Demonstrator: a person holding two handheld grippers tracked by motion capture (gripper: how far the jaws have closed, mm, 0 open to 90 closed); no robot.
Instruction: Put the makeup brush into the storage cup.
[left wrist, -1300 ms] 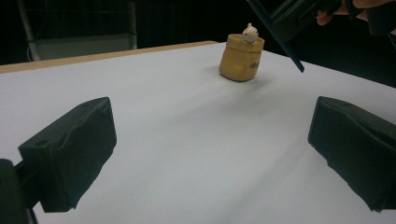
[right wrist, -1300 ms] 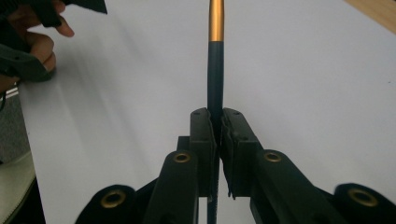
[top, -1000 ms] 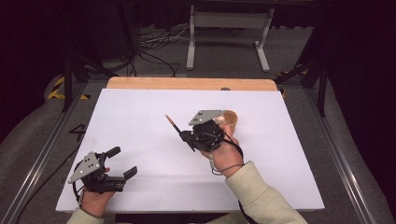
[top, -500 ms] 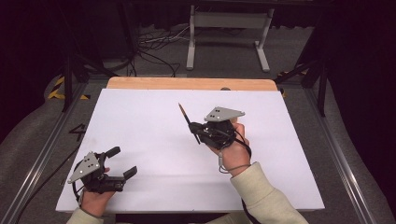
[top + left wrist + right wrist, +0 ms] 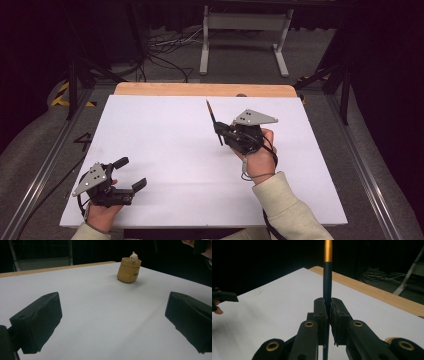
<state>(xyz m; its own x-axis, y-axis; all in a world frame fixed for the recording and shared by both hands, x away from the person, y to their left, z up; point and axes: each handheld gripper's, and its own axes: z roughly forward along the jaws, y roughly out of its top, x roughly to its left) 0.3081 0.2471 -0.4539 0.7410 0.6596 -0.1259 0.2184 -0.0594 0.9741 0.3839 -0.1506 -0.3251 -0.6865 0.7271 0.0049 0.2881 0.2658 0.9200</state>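
With the right gripper (image 5: 220,131) clamped on a pencil (image 5: 327,277) and the left gripper (image 5: 131,173) wide and empty, we judge a carry toward the yellow cup (image 5: 128,270), needing an upright drop.

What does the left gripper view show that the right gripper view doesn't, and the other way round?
Left gripper view: a tan pot with a small figure on its rim, standing on the table beyond the left tool's wide-open jaws. Right gripper view: a dark stick with a gold band, clamped upright between the right tool's shut jaws. Both: the white table top and its wooden far edge.
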